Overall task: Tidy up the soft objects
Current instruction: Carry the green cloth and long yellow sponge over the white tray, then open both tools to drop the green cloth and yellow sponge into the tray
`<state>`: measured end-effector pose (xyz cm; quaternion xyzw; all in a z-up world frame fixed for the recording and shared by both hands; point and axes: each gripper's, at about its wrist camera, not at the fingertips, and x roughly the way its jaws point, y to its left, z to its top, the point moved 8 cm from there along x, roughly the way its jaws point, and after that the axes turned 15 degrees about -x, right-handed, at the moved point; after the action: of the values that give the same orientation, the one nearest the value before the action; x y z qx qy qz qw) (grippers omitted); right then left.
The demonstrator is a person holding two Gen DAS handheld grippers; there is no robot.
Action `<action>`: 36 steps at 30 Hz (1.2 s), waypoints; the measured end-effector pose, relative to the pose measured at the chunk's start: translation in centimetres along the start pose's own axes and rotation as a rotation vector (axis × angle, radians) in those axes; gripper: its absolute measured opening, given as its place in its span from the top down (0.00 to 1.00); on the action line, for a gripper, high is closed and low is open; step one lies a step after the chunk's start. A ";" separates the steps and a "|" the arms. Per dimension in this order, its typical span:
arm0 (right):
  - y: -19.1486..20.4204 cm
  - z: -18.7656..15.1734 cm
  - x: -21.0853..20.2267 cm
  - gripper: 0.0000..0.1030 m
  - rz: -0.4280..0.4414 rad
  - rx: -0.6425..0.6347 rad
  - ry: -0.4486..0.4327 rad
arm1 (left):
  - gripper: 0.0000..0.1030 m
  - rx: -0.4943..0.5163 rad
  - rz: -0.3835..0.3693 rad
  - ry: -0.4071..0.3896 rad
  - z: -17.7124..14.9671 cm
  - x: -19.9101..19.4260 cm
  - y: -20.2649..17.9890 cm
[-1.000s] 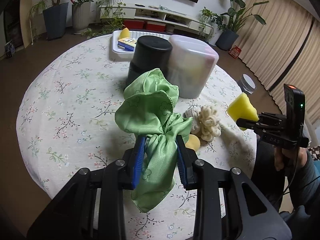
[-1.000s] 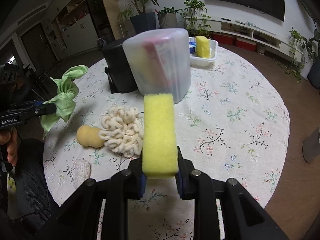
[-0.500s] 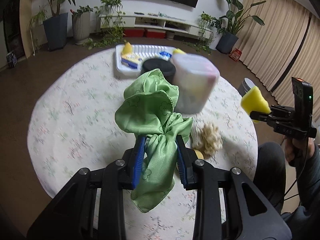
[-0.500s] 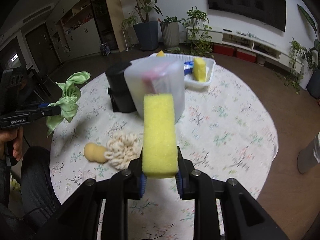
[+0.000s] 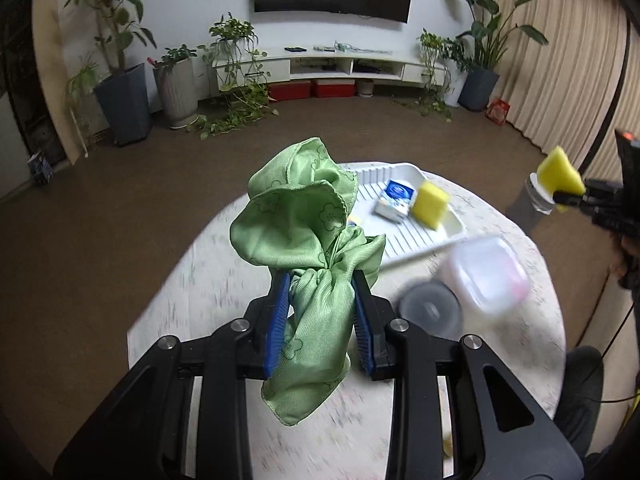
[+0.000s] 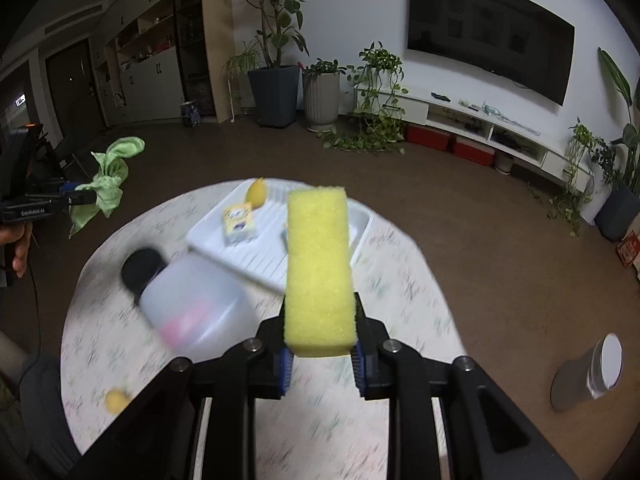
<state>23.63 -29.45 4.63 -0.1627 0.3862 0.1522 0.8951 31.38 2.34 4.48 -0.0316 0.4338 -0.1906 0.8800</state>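
Between my left claw's point(image 5: 320, 322) blue ribbed pads sits a green cloth point(image 5: 304, 248), clamped tight at its knotted waist; thin, slightly shiny weave with stamped flower outlines, puffed lobes above the pads, a limp tail hanging below. My right claw point(image 6: 320, 354) is closed on a yellow sponge point(image 6: 319, 270), a porous rectangular block standing upright out of the pads. Both are held in the air above the round surface point(image 5: 208, 276), which has a pale floral cover, blurred.

On the surface: white ribbed plastic tray point(image 5: 404, 240) at the far side, holding a second yellow sponge block point(image 5: 430, 205), a small blue-and-white packet point(image 5: 394, 200) and, in the right view, a rounded yellow lump point(image 6: 256, 192) at the tray's far corner. Nearer, a translucent frosted container point(image 5: 486, 276) with something pink inside, just beside a black cylinder point(image 5: 430, 312). Small yellow soft piece point(image 6: 116, 400) near the surface's close edge, too blurred to tell the shape.

The cloth hides part of the tray in the left view; the sponge hides the tray's middle in the right view. On the floor beyond stands a grey canister point(image 6: 588, 376).
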 end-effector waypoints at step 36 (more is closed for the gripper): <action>0.9 6.0 25.2 0.49 0.196 -0.229 0.257 | 0.47 0.219 -0.009 0.225 5.2 22.8 -6.1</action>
<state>43.64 -22.45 -10.25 -0.2433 0.4913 0.2595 0.7950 46.10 -12.19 -8.07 0.0841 0.5060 -0.2428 0.8234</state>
